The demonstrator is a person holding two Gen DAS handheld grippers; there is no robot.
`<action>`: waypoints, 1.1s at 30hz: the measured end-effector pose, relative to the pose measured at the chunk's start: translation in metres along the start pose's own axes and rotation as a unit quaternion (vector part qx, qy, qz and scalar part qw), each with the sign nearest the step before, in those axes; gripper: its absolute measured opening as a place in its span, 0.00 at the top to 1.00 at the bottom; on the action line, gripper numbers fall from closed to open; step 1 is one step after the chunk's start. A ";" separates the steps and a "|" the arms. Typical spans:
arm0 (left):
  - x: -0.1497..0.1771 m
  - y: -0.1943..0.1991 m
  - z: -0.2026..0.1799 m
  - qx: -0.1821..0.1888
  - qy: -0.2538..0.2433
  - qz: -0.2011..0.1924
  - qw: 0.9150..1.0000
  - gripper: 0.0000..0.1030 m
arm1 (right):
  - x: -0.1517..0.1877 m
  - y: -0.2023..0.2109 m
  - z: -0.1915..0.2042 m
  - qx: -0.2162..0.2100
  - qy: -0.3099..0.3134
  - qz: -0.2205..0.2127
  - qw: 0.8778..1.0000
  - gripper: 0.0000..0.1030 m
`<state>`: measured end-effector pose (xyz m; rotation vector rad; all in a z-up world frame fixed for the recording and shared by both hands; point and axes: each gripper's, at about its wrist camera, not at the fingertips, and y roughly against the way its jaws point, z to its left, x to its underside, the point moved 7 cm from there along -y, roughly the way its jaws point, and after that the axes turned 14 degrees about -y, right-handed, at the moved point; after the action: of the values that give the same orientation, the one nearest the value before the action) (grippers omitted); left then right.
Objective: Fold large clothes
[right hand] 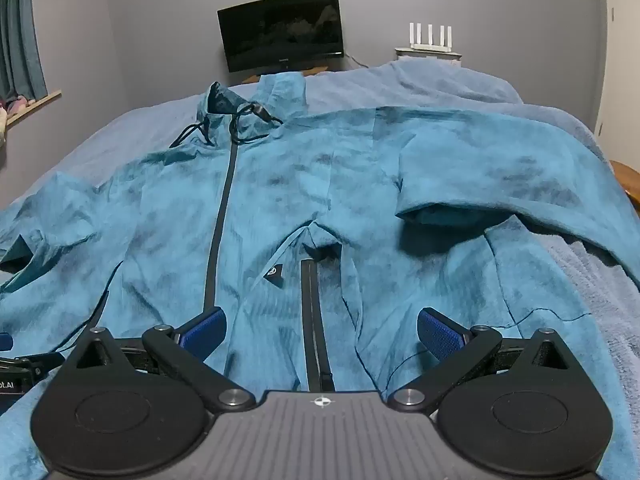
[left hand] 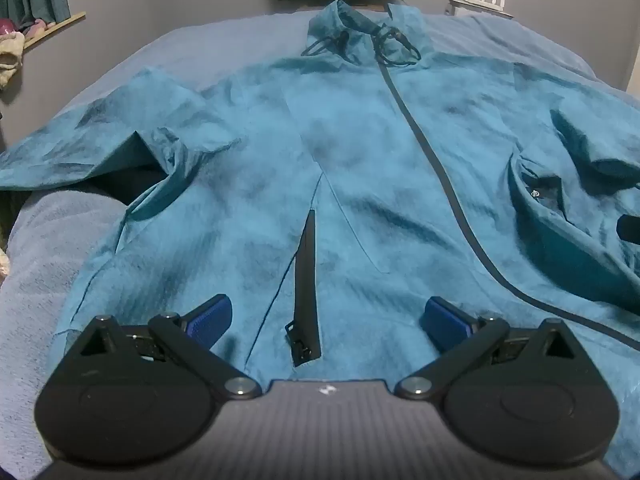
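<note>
Your teal jacket lies front-up and wrinkled on the blue-grey bed cover, zipped, collar toward the far monitor, 2 sleeves spread sideways. From left to right, bare cover borders the left sleeve, and the right sleeve reaches the bed's right edge. Your left gripper and right gripper tilt down over the hem, jaws wide apart, each framing a pocket zipper, holding nothing.

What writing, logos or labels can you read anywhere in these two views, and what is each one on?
"ot.AI": cut-off white lettering on the left gripper's body, at the right view's edge.
Round logo on the jacket's black tab: a symbol, no readable letters.
Small white emblems on each gripper's grey housing: marks only, no words.
Monitor bezel marking: too small to read.
</note>
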<state>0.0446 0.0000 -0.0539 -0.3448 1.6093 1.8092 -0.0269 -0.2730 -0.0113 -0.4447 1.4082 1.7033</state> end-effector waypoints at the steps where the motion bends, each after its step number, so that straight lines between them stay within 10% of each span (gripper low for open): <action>1: 0.000 0.000 0.000 0.002 0.001 0.001 1.000 0.00 | 0.000 0.000 0.001 0.000 0.001 -0.001 1.000 0.00; 33: 0.000 0.000 0.000 0.004 0.003 0.003 1.000 0.00 | 0.003 -0.008 0.006 -0.002 -0.002 0.015 1.000 0.00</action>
<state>0.0443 -0.0002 -0.0542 -0.3420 1.6226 1.8070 -0.0206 -0.2664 -0.0164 -0.4235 1.4158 1.7304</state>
